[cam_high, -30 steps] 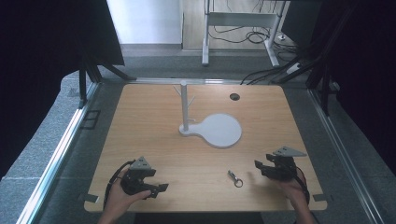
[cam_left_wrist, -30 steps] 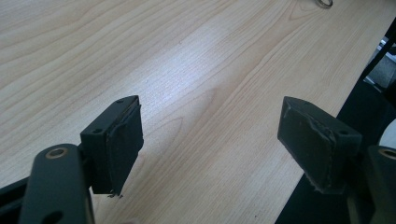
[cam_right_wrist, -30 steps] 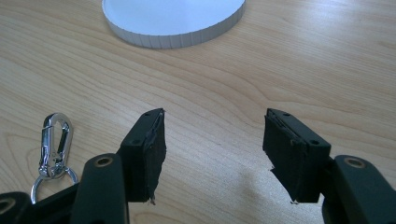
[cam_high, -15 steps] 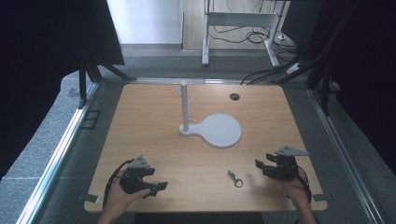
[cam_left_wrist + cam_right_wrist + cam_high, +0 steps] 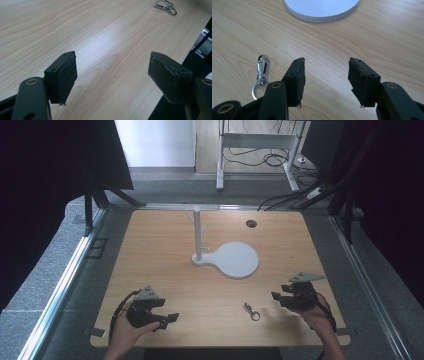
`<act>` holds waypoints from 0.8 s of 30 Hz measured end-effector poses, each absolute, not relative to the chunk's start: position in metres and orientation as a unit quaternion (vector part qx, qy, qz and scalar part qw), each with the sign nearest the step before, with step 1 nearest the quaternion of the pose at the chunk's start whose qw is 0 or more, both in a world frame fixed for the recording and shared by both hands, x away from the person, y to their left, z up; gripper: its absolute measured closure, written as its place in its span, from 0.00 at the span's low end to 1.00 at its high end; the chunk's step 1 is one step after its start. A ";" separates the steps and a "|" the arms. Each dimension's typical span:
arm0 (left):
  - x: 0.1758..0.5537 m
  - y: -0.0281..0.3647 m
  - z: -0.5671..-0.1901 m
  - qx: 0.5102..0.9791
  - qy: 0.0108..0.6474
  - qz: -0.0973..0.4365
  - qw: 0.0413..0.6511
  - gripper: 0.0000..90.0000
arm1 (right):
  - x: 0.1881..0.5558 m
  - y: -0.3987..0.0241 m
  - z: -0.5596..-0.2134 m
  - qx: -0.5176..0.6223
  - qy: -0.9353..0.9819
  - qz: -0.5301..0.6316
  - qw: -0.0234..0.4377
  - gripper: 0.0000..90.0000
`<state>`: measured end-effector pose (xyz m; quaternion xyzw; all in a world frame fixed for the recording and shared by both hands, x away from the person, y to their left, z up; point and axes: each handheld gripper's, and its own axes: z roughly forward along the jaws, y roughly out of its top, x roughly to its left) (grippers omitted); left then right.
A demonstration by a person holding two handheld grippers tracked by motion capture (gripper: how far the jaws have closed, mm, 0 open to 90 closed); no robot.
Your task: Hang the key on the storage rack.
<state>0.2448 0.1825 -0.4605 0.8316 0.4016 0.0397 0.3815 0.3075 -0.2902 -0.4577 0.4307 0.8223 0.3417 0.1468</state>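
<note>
A small silver key clip with a ring (image 5: 251,310) lies on the wooden table (image 5: 165,270) near its front edge; it also lies left of my jaws in the right gripper view (image 5: 261,73) and far off in the left gripper view (image 5: 165,5). My right gripper (image 5: 278,299) hovers just right of the clip, open with nothing between its jaws, which have just been closing. Its fingertips (image 5: 297,77) frame bare wood. My left gripper (image 5: 169,319) rests at the front left, open and empty (image 5: 113,75). A white stand with a pegged post (image 5: 198,232) and a round base (image 5: 236,259) stands mid-table.
A dark round hole (image 5: 251,223) sits in the table's far right part. Metal rails (image 5: 65,285) run along both sides of the table. A desk frame and cables (image 5: 260,142) stand on the floor beyond. The table's front edge lies close to both hands.
My right gripper's jaws have narrowed slightly while the hand stayed nearly in place beside the clip. The left gripper has not moved.
</note>
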 end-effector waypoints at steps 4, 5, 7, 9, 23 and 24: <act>0.245 0.180 -0.463 0.836 0.397 0.039 0.377 0.26 | 0.310 -0.284 -0.458 0.433 0.829 0.326 0.134 0.55; 0.245 0.180 -0.464 0.839 0.394 0.041 0.373 0.26 | 0.312 -0.280 -0.459 0.437 0.833 0.314 0.127 0.56; 0.245 0.181 -0.465 0.839 0.395 0.043 0.372 0.26 | 0.313 -0.277 -0.459 0.438 0.835 0.310 0.120 0.56; 0.245 0.183 -0.465 0.840 0.395 0.045 0.370 0.27 | 0.315 -0.274 -0.458 0.433 0.841 0.302 0.120 0.56; 0.245 0.182 -0.466 0.841 0.397 0.049 0.363 0.26 | 0.317 -0.255 -0.447 0.405 0.865 0.273 0.113 0.59; 0.245 0.182 -0.465 0.842 0.396 0.049 0.363 0.26 | 0.317 -0.253 -0.445 0.404 0.867 0.269 0.110 0.59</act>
